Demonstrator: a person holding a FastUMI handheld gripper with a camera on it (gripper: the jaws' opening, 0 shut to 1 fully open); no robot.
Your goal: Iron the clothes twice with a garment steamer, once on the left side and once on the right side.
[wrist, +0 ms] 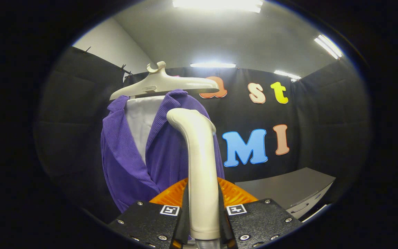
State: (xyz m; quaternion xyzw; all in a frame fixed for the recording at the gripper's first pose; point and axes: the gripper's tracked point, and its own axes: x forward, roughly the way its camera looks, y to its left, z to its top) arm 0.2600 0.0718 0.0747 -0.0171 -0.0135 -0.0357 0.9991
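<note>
the jaws (204, 221) are clamped on the handle of the garment steamer (200, 166), one finger pressing on each side of it. the handle stands upright between the fingers and rises ahead of them, bending at its top toward the clothes. its lower end is cut off below the fingers, so what it joins to cannot be made out. whether the steamer's bent head touches the cloth or hangs just before it cannot be told, since the head covers that spot.

just behind the handle, low down, sits an orange ribbed part (237, 195); most of it is hidden by the fingers and the handle, so its whole shape is unclear.

beyond that hangs the purple garment (123, 162), a ribbed, collared piece, open at the front with a white lining or inner cloth (140, 121) showing between its lapels. the steamer stands before its right-hand front panel. the garment's hem is hidden behind the fingers. it hangs on a pale hanger (164, 84) whose hook is seen at the top; what the hook hangs from cannot be made out.

farther off, to the side of the garment, a grey desk (288, 185) stands against the black cloth wall, with a drawer front on its near side, partly cut off.
</note>
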